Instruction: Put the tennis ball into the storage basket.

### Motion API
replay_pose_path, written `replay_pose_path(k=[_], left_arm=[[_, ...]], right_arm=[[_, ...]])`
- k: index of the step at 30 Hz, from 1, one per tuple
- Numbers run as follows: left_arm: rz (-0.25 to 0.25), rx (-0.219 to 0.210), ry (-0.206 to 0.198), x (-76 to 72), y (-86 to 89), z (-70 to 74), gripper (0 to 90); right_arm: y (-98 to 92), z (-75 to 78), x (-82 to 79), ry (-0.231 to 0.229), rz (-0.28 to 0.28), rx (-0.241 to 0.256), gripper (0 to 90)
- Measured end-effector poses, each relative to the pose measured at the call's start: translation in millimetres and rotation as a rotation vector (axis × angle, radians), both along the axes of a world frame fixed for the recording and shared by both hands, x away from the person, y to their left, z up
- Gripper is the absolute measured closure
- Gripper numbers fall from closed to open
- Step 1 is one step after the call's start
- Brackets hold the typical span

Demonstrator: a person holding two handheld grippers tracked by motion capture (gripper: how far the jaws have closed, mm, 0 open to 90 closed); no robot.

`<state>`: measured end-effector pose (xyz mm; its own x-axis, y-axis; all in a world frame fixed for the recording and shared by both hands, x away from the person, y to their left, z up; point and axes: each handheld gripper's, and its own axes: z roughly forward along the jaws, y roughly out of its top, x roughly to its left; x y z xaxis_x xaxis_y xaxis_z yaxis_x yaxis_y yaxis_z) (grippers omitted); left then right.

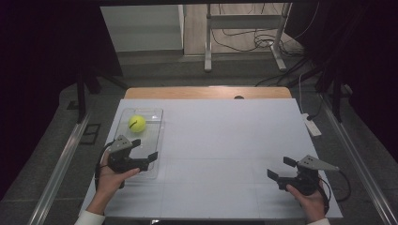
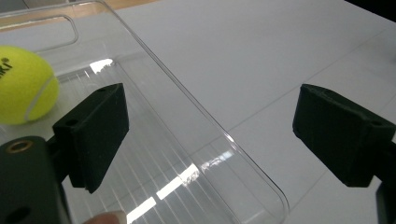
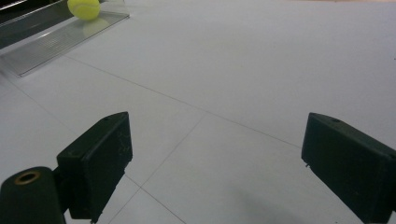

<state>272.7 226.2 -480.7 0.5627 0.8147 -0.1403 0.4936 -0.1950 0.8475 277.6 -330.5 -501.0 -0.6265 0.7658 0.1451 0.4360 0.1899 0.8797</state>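
Note:
A yellow tennis ball (image 1: pixel 137 123) lies in the far end of a clear plastic tray (image 1: pixel 153 123) at the left of the white table. My left gripper (image 1: pixel 144 150) hovers open over the tray's near right part. In the left gripper view one jaw is above the tray floor and the other above the table outside, with the tray's side wall (image 2: pixel 201 122) between them. The ball (image 2: pixel 23 86) sits off to the left of the left gripper (image 2: pixel 210 133), apart from it. My right gripper (image 1: pixel 280 168) is open and empty over bare table at the near right, seen close up as the right gripper (image 3: pixel 215 163); the ball (image 3: pixel 84 8) and tray (image 3: pixel 56 42) are far away.
The white table top (image 1: pixel 220 140) has a wooden strip (image 1: pixel 206 92) along its back edge. A small white device (image 1: pixel 310 124) lies at the table's right edge. A metal stand (image 1: pixel 244 42) and cables are on the floor behind.

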Motion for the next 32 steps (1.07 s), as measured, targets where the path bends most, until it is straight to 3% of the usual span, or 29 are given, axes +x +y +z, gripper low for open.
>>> replay_pose_path(k=[12, 26, 32], left_arm=[[-0.049, 0.017, 0.008, -29.9, -5.5, -19.8, 12.0], [-0.061, 0.042, 0.009, -29.1, -10.7, -26.6, 11.9], [-0.052, 0.028, 0.006, -29.1, -10.0, -23.6, 11.8]], right_arm=[[-1.4, -0.1, 0.1, -0.003, 0.0, -0.002, 8.9], [-1.3, -0.4, -0.2, -0.003, 0.007, -0.004, 8.8], [-2.6, -0.1, 0.7, -0.005, 0.009, 0.009, 8.8]])
